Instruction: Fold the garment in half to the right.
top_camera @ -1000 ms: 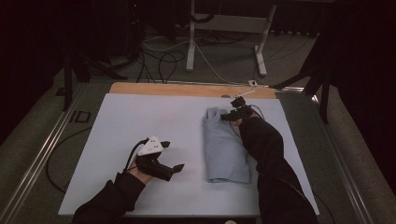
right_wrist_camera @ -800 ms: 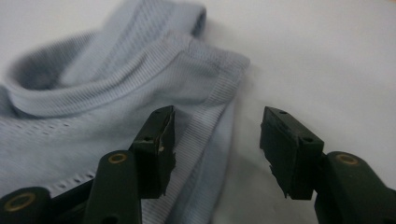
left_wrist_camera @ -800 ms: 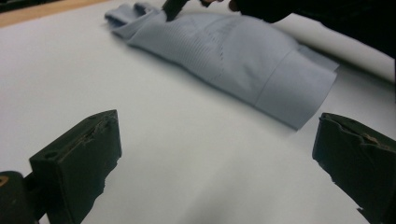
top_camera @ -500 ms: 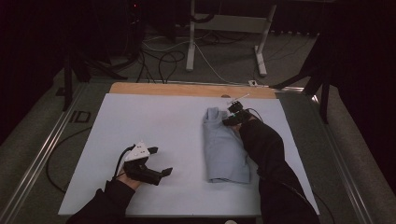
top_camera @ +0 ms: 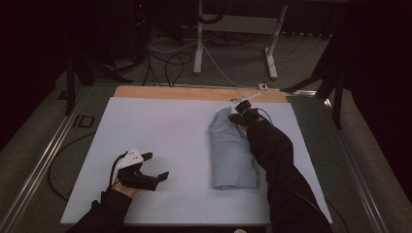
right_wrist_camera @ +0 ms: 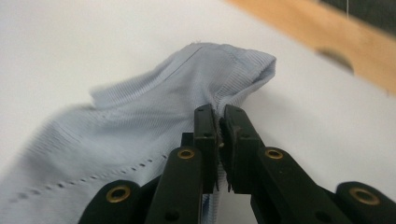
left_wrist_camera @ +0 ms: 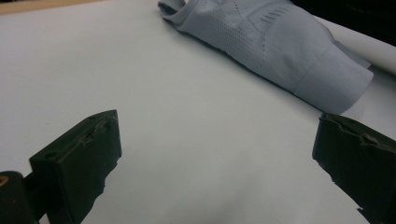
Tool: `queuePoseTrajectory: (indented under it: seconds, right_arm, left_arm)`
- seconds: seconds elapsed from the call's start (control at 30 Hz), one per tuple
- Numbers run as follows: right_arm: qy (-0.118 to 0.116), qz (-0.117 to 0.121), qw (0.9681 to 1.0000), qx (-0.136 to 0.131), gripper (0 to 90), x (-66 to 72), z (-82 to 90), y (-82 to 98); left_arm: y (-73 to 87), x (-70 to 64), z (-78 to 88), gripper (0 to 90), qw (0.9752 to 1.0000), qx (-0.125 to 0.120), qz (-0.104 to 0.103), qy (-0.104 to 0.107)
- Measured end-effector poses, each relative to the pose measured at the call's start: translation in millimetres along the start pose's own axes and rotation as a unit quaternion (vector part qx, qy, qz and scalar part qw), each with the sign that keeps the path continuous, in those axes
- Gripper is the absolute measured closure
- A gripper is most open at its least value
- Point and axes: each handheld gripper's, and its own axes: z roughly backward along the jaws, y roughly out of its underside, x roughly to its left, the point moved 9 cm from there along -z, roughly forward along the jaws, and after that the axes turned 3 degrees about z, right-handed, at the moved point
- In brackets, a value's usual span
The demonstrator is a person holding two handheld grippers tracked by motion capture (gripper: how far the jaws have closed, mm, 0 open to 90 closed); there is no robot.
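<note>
Folded light-blue shirt (top_camera: 233,153) lies right of centre on the worktop (top_camera: 160,131), long axis running near to far. Right gripper (right_wrist_camera: 218,122) has just been closing its jaws and now pinches the fabric at the far end, near the far edge. Left gripper (top_camera: 155,167) sits near the near-left corner, jaws wide open, nothing between them. Looks like the next fold is only starting. Plenty of bare room left of the shirt; the right edge is closer.

Pale blue ribbed garment (top_camera: 232,150); white table cover (top_camera: 170,126); black tongs (right_wrist_camera: 218,122).
</note>
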Motion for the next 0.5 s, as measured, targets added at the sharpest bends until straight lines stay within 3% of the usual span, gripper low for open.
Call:
queuePoseTrajectory:
  seconds: [0.17,0.27,0.37,0.5]
  right_arm:
    - [-0.003,-0.001,0.9995,-0.030,84.8,4.7,-1.3,-20.2]
    - [-0.007,-0.011,0.9996,-0.026,84.8,4.3,-9.0,-18.8]
    - [-0.004,-0.024,0.9997,-0.007,84.7,1.0,-24.7,-6.6]
    - [-0.004,-0.032,0.9995,0.003,84.6,-0.2,-31.0,1.3]
  left_arm:
    - [-0.9,3.4,1.4,2.0,1.0000,-0.007,0.001,-0.006]
    - [-1.7,4.9,2.7,2.0,0.9999,-0.013,0.003,-0.007]
    - [-0.6,5.2,2.4,2.0,0.9999,-0.012,0.003,-0.007]
    - [0.3,5.3,1.4,2.0,0.9999,-0.009,0.003,-0.006]
